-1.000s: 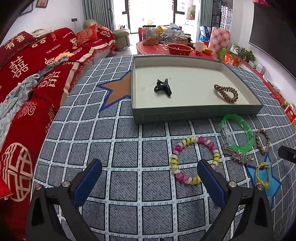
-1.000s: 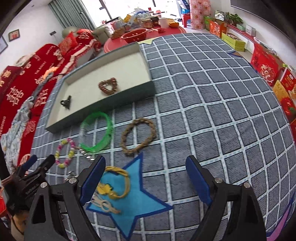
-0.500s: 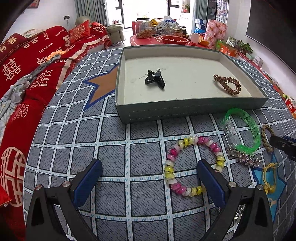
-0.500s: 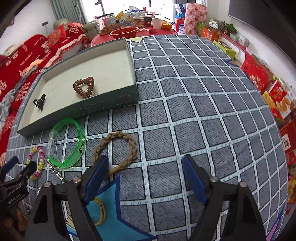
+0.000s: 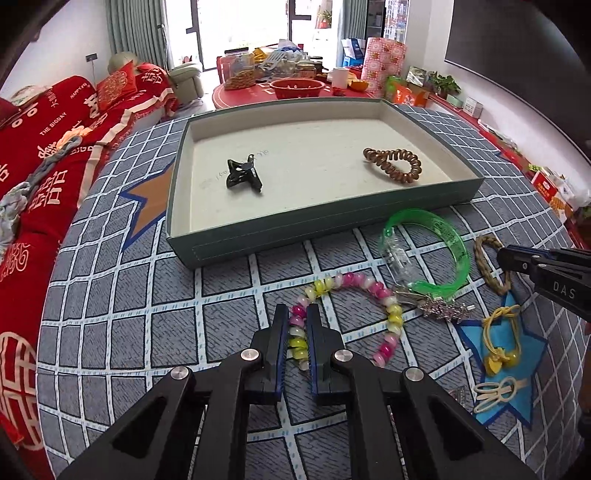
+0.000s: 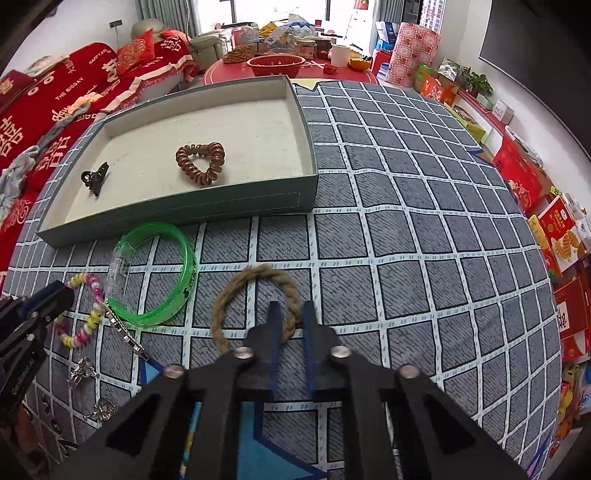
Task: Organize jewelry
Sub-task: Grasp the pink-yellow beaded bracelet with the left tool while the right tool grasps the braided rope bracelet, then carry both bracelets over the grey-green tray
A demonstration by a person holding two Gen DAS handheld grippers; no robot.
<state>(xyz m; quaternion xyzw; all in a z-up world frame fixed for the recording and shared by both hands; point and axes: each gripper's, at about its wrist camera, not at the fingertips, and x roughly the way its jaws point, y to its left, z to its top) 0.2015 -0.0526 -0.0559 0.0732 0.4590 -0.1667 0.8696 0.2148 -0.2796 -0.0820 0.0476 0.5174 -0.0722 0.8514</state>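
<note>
While each wrist view shows its own grip, left tool (image 5: 296,318) clamps beaded bracelet (image 5: 351,314), right tool (image 6: 290,316) rope bracelet (image 6: 255,306).

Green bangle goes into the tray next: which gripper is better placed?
Neither is free. Left gripper is shut on the bead bracelet, right gripper on the rope bracelet. The green bangle lies between them.

Bright daytime room, sharp in the middle, bent at the edges.

Light pours in from the big windows (image 5: 236,33) at the back, and they glare so white that nothing shows outside. The tray (image 5: 258,243) casts only a soft shadow. Both pictures bulge like a fish's eye, so the checked cloth (image 6: 424,229) curves, and the corners are black.
</note>
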